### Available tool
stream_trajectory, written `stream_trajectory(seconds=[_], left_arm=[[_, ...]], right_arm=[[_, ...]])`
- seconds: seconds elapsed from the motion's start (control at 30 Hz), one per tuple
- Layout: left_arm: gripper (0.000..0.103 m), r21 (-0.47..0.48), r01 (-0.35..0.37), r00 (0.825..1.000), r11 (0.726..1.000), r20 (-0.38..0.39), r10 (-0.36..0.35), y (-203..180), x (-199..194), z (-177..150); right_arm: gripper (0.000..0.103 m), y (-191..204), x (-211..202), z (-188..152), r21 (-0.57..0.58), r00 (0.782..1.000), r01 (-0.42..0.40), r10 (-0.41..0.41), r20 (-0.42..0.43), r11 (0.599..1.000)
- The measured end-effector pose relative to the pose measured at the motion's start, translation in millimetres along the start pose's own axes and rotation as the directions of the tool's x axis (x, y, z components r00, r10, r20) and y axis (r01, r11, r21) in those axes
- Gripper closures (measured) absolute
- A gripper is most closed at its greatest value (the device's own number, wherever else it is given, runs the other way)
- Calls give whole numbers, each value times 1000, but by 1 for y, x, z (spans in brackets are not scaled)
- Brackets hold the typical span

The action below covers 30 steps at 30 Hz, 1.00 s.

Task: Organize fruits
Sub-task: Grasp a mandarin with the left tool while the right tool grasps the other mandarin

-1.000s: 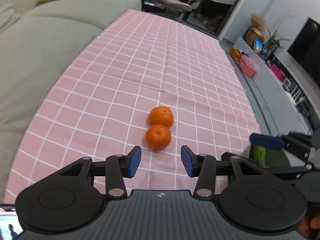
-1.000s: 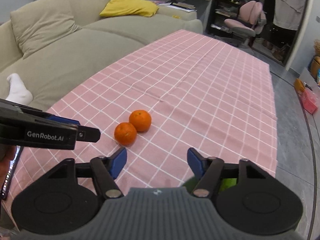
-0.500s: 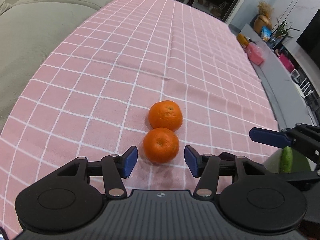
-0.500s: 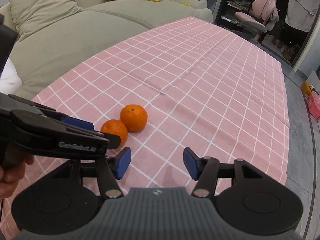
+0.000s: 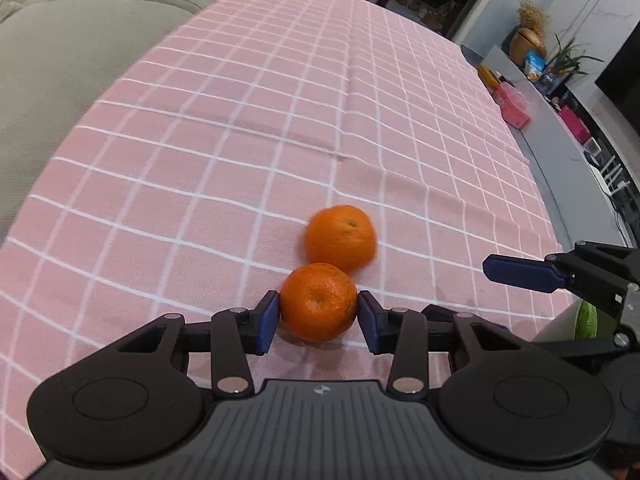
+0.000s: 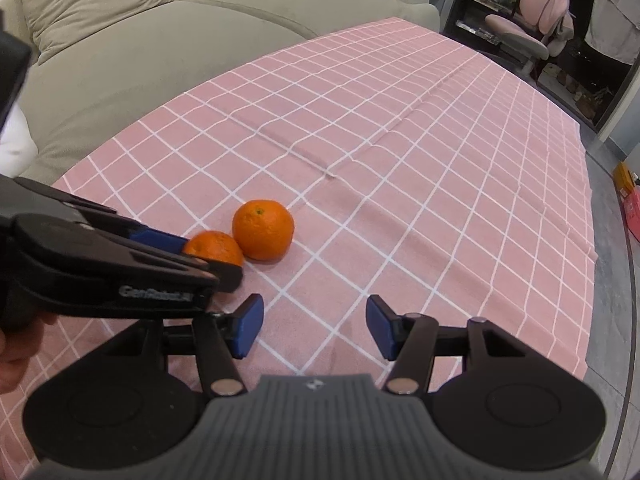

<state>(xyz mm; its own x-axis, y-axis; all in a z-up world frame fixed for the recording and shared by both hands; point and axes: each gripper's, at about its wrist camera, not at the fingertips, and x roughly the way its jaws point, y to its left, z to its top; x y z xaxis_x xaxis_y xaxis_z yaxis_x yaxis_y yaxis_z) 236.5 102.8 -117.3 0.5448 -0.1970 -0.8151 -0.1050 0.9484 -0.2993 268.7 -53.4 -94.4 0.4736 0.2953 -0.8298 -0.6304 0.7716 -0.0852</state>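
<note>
Two oranges lie touching on the pink checked tablecloth (image 5: 240,128). My left gripper (image 5: 318,322) has its blue pads against both sides of the near orange (image 5: 318,300), which rests on the cloth. The far orange (image 5: 340,238) sits just behind it. In the right wrist view the near orange (image 6: 216,246) is half hidden by the left gripper (image 6: 200,256), and the far orange (image 6: 263,234) is in full view. My right gripper (image 6: 314,326) is open and empty, low over the cloth to the right of the oranges.
A beige sofa (image 6: 140,40) runs along the table's left side. A green fruit (image 5: 586,320) shows at the right edge under the right gripper's finger (image 5: 520,272). The table's right edge drops to a grey floor (image 6: 612,240).
My left gripper moved forward and closed its pads onto the near orange. My right gripper lowered slightly and stayed open.
</note>
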Motion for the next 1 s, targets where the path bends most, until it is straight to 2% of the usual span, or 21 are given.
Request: stream_trajectory(seconds=[0.27,0.4,0.57,0.67,1.0], left_arm=[[56,-96,-42,999,994,30,45,38,-27,3],[56,-121,-48,997,991,49,54,49,-36,5],[56,-136,-41,998,990,48,48,54,-38,3],[56,-143,-35,998,989,50,43,54,-39,1],[56,-127,-16,998,992,64,24,47,-52,-1]], right_arm=[[49,15,11,23,-15,998,-54,55,23,998],[51,25,25,35,-37,998,-50,51,21,998],[53,30,41,44,-23,998,-56,56,2,998],[58,31,49,47,-8,998,-61,61,-13,998],[61,27,60,47,40,999,-28,28,-15,999]])
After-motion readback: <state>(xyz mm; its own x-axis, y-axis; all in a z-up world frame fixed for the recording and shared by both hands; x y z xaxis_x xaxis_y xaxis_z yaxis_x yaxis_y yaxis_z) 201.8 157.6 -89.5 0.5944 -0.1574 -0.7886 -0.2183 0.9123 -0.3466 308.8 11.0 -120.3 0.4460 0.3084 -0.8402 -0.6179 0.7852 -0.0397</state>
